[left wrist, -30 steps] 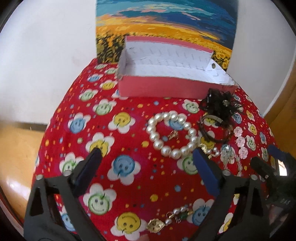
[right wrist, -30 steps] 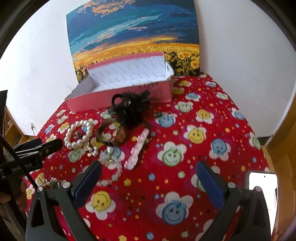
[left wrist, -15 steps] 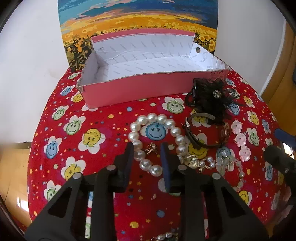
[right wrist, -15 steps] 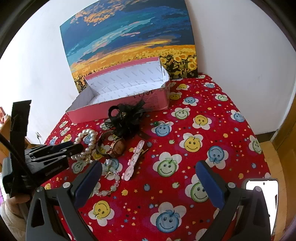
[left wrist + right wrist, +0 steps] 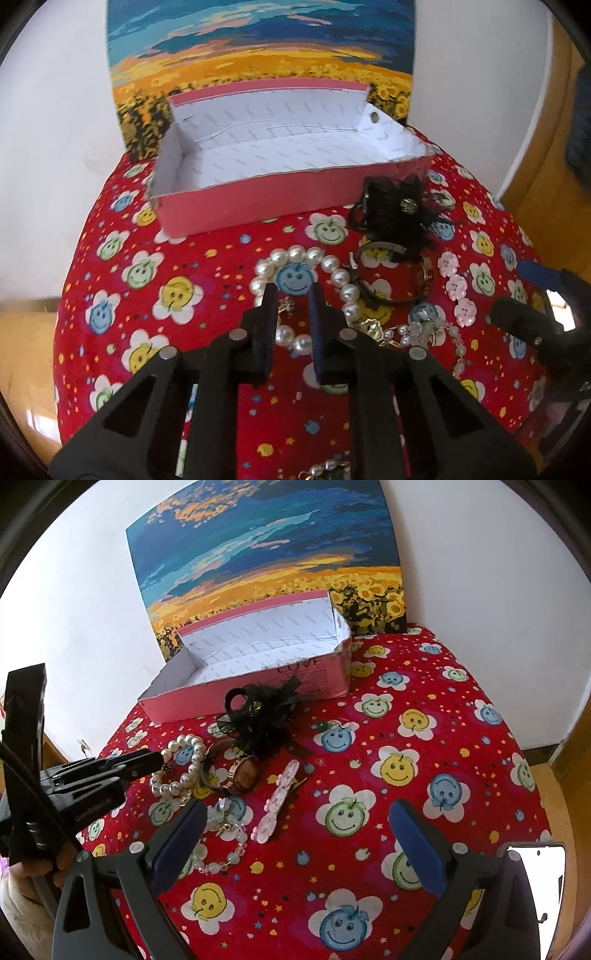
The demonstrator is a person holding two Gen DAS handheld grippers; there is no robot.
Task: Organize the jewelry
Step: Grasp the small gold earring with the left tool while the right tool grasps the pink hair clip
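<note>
An open pink box with a white inside stands at the back of the red smiley-patterned cloth. In front of it lie a pearl bracelet, a small gold earring inside the pearl loop, a black lace flower clip, a watch, a pink hair clip and a clear bead bracelet. My left gripper hangs over the earring, its jaws nearly closed with a narrow gap. My right gripper is open and empty above the cloth.
A painting of a sunflower field leans on the white wall behind the box. A green-bead earring lies right of the flower clip. Another beaded piece lies at the near edge. A phone sits at the right.
My left gripper has narrowed from wide open to a small gap and moved in over the pearl bracelet and earring. The right gripper has stayed open and shifted slightly.
</note>
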